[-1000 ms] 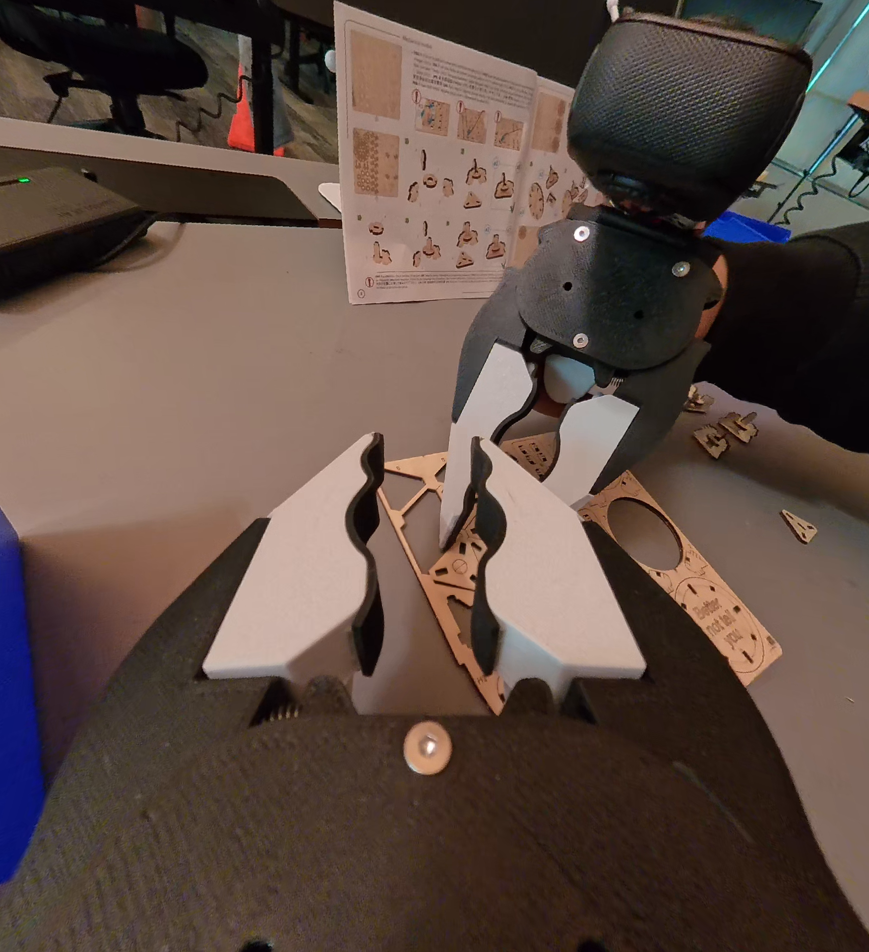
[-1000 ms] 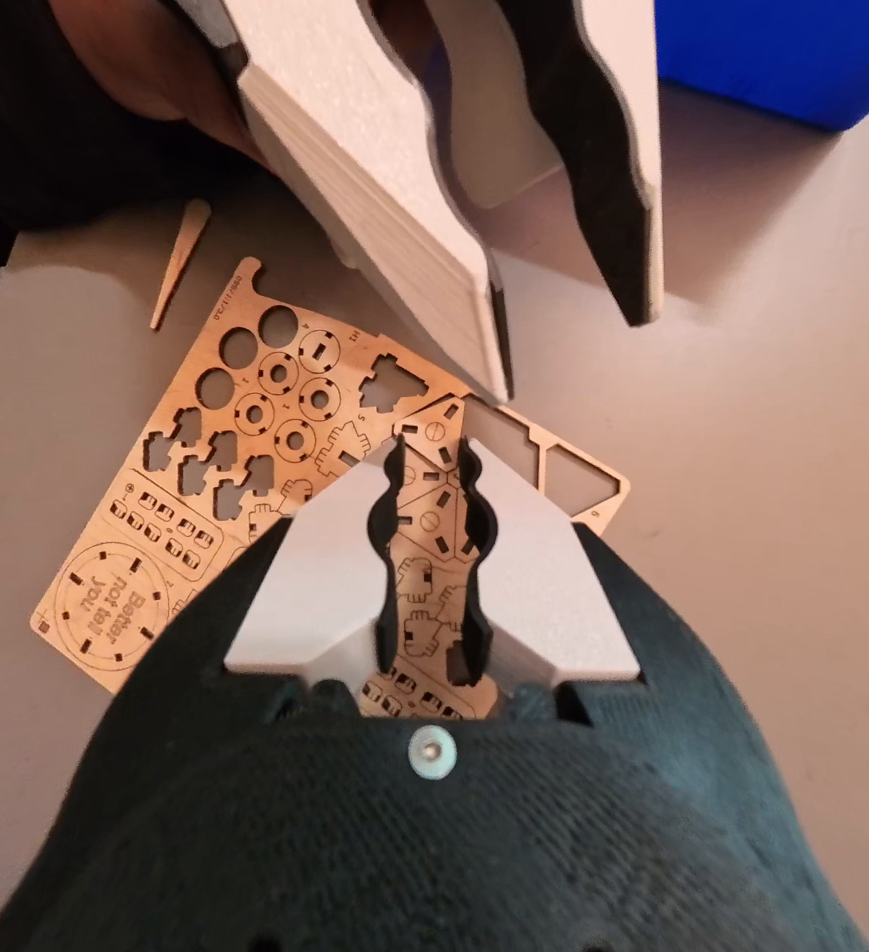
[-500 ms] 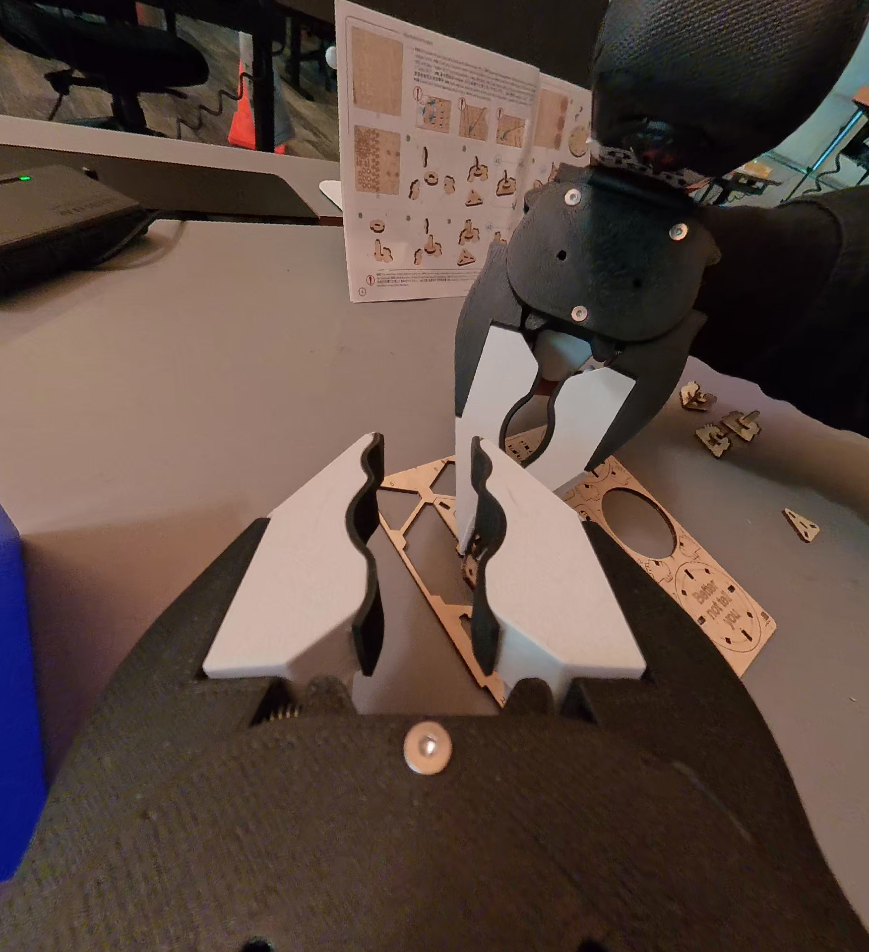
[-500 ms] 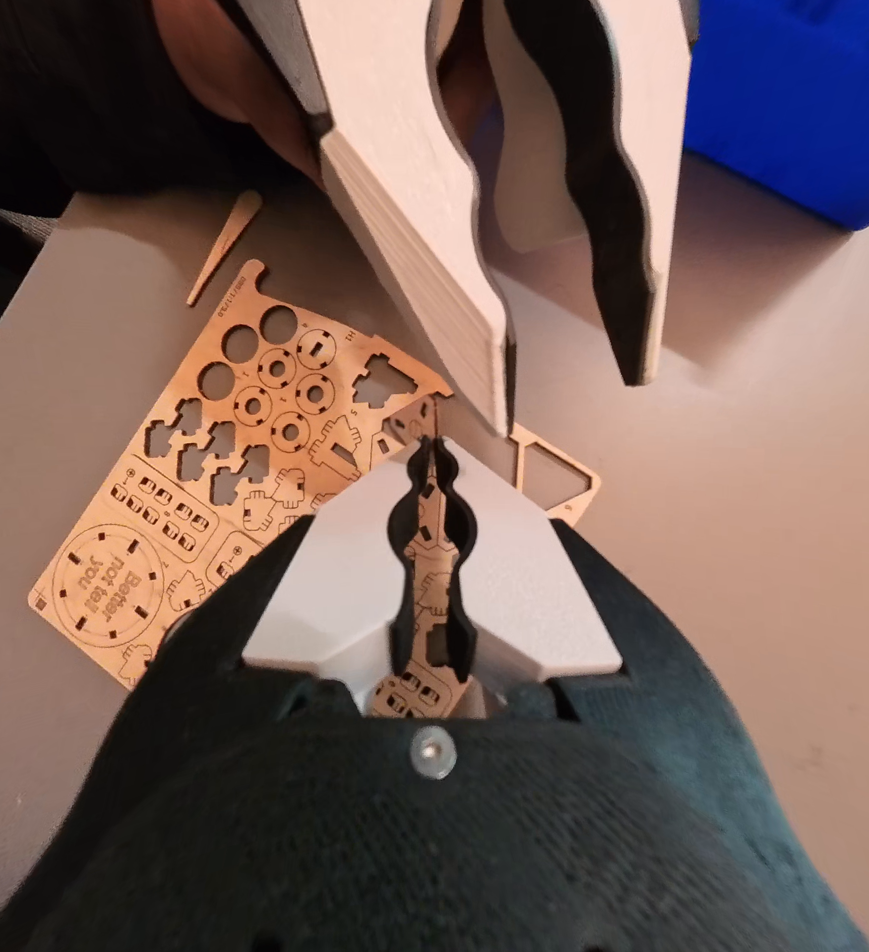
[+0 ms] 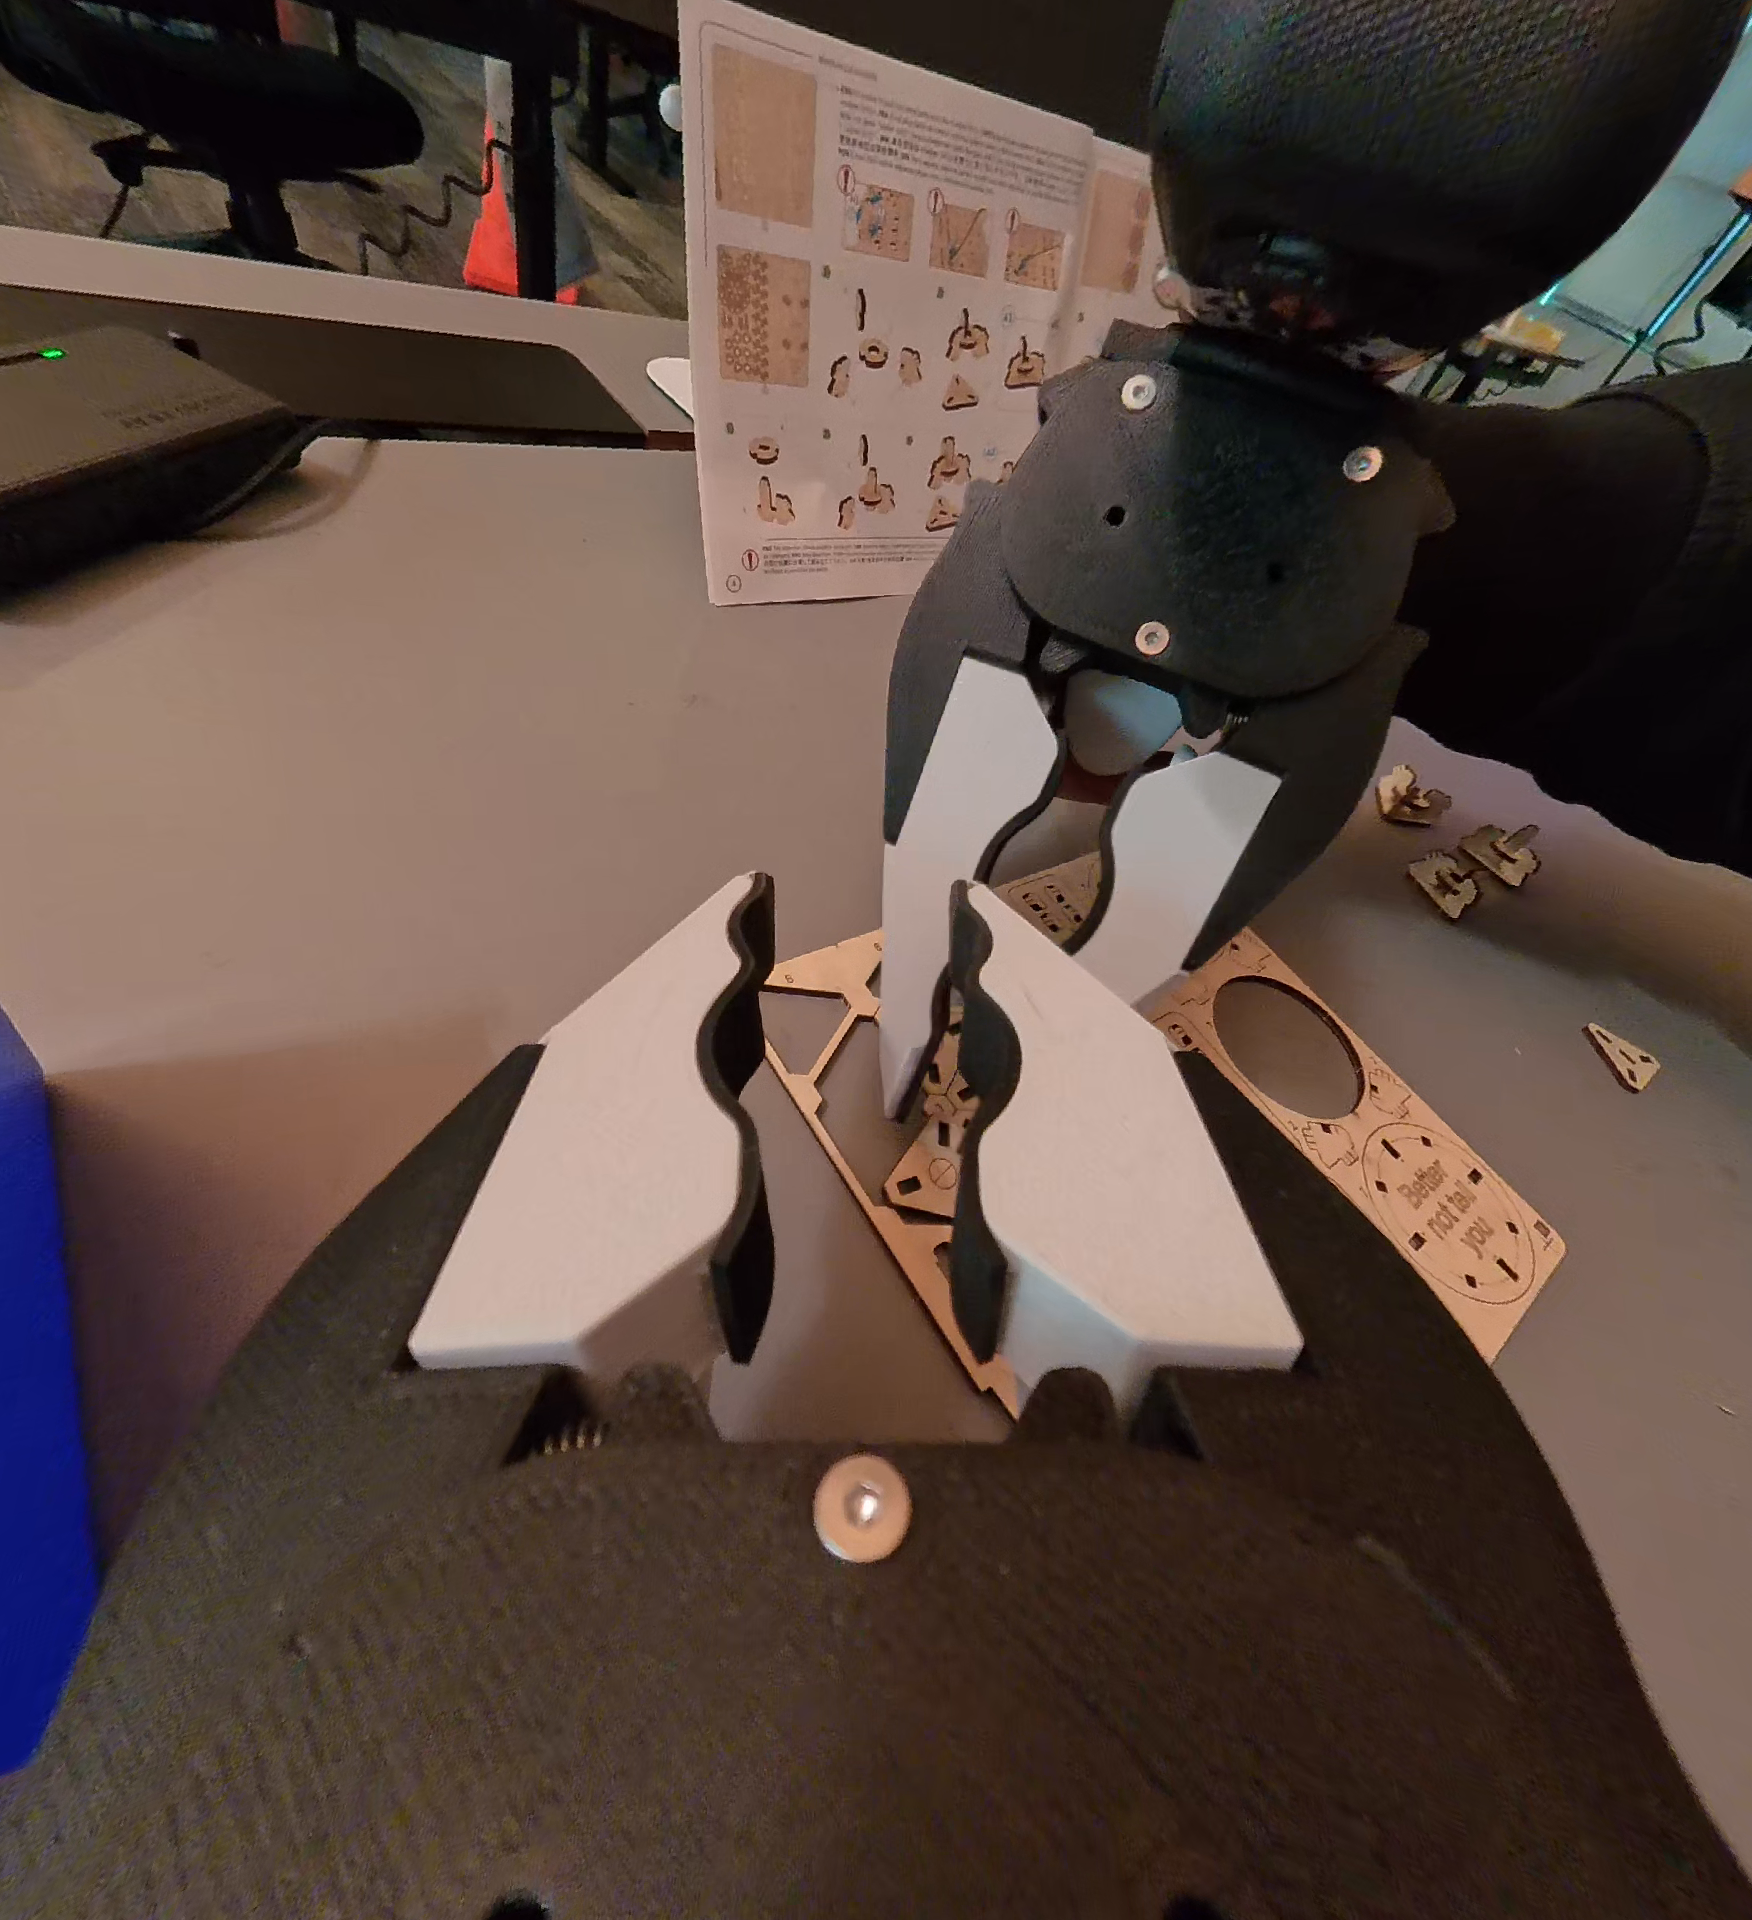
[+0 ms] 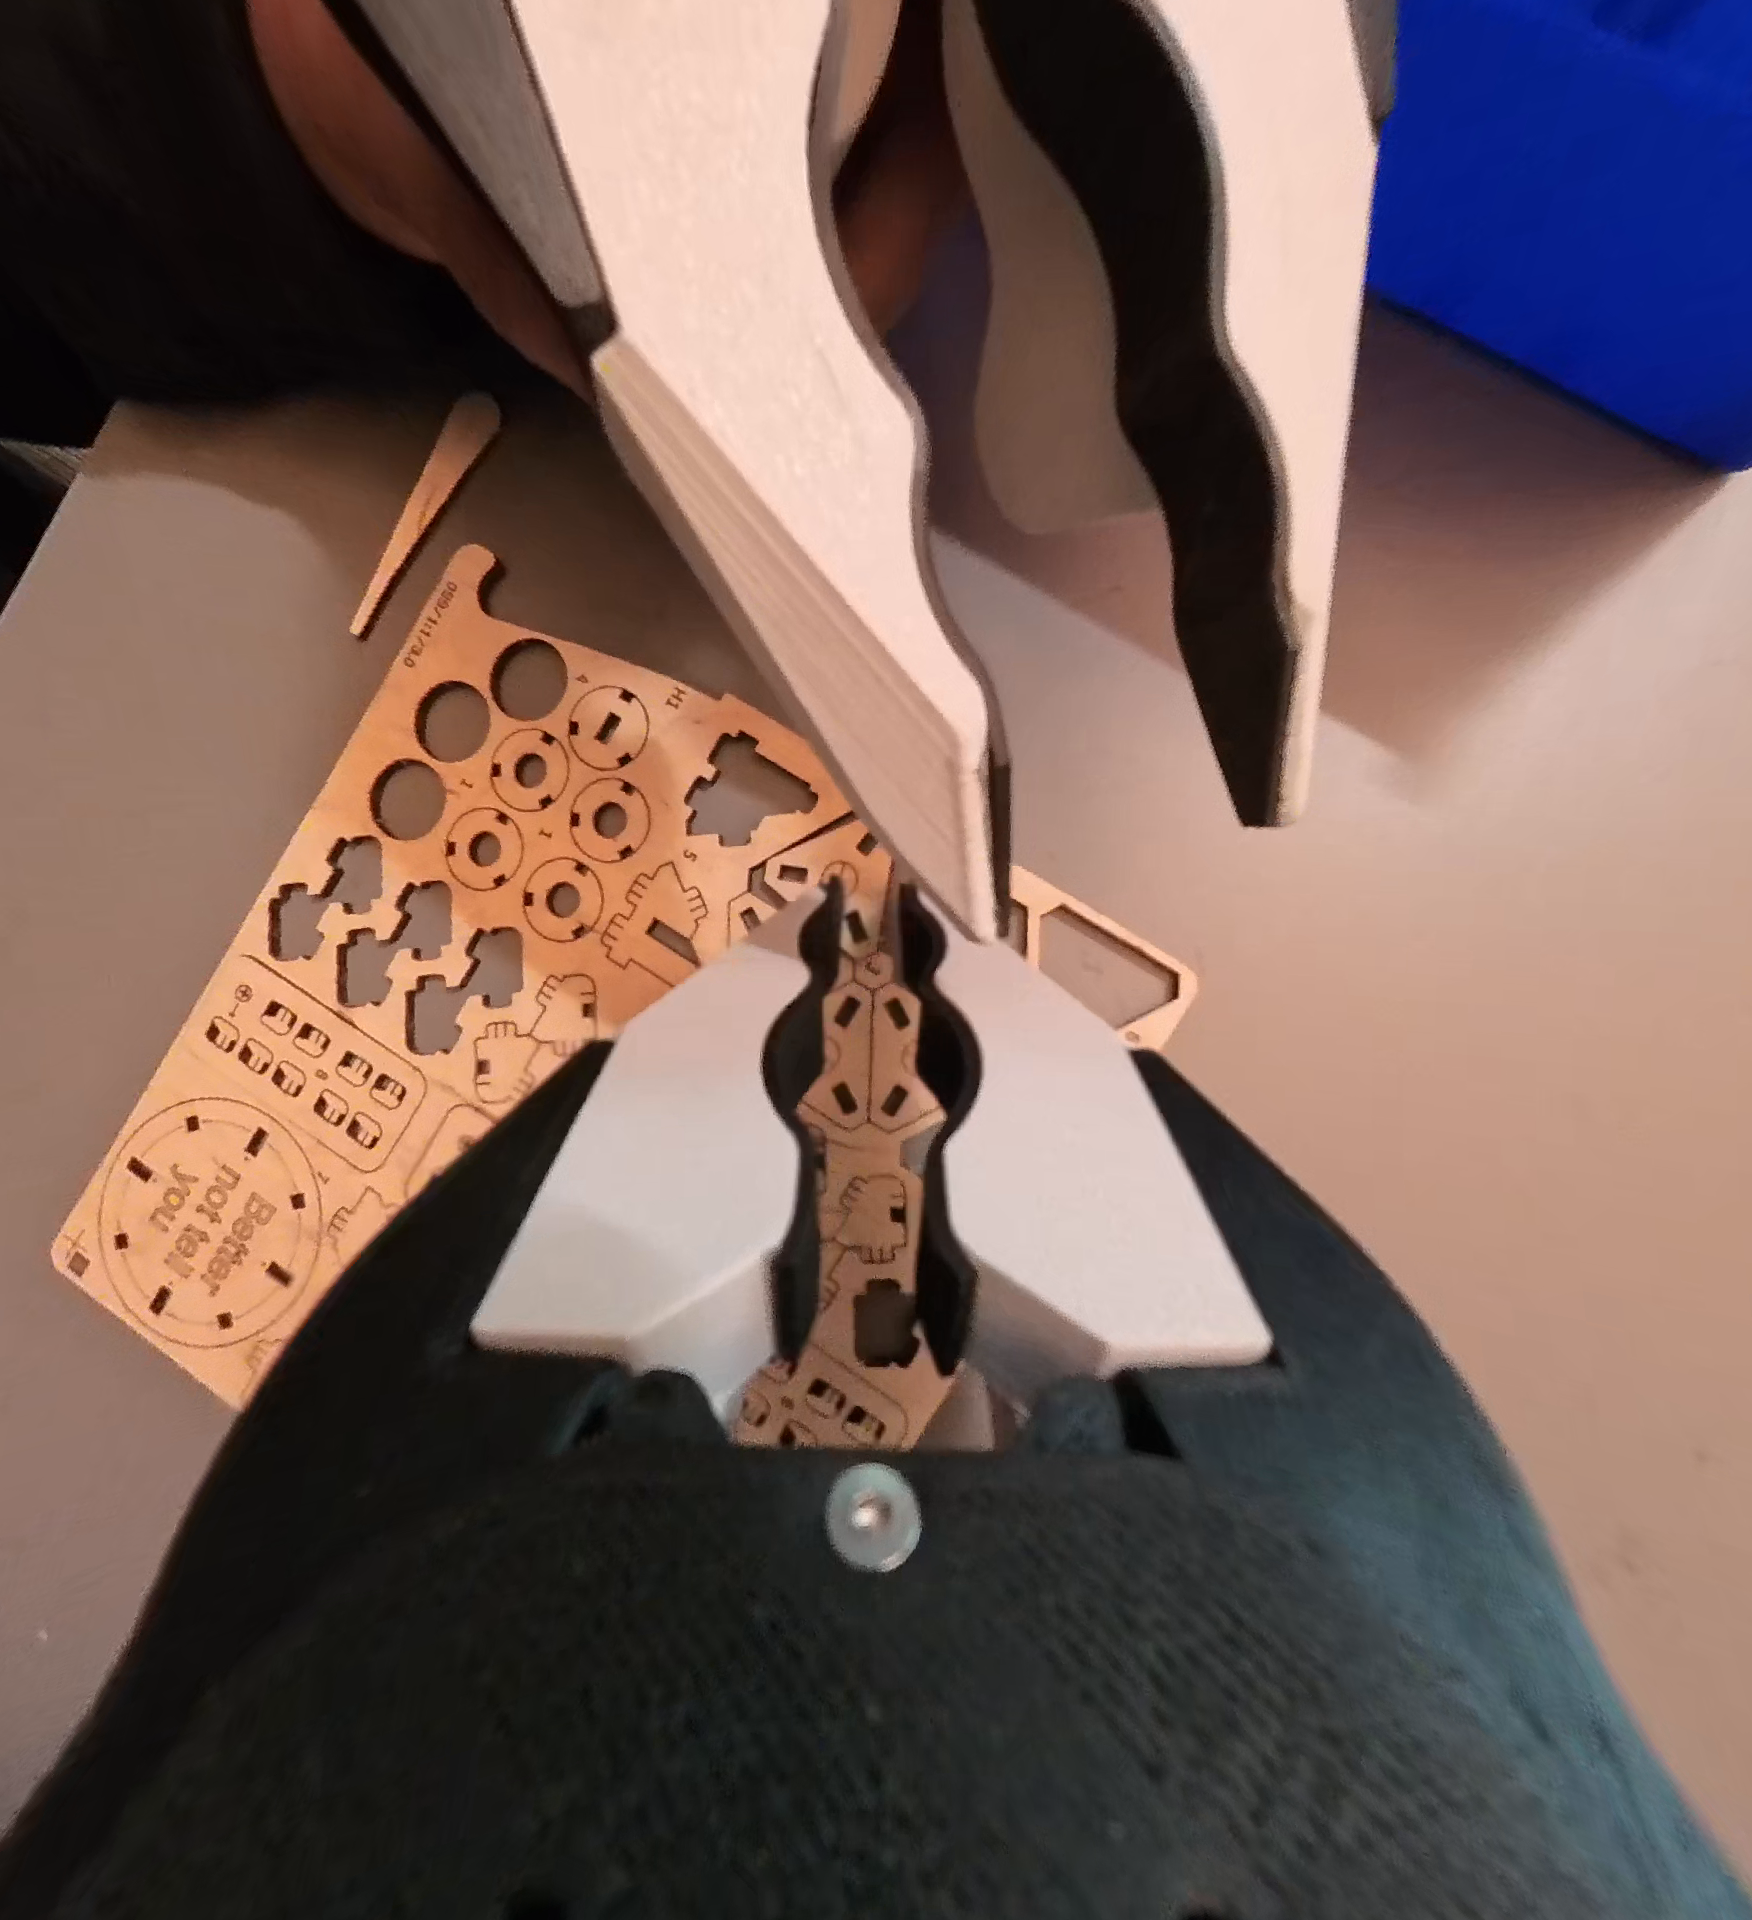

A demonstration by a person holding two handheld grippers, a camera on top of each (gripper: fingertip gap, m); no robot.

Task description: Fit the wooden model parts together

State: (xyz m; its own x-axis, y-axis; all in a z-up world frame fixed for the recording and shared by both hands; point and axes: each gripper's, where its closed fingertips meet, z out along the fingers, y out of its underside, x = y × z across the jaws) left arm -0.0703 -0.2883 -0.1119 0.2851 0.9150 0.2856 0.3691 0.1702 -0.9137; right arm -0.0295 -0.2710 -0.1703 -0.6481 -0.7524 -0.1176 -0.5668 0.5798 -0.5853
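1. Since half a second ago, the right gripper has parted its fingertips slightly and grips nothing, poised over the flat laser-cut plywood parts sheet on the grey table.
2. The left gripper stays open, one finger touching the sheet's edge.

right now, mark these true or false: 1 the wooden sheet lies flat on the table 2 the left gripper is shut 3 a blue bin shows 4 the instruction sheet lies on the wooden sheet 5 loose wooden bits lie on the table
1. True: the wooden sheet lies flat on the table.
2. False: the left gripper is open, holding nothing.
3. True: blue bin.
4. False: the instruction sheet stands upright behind it.
5. True: wooden bits.
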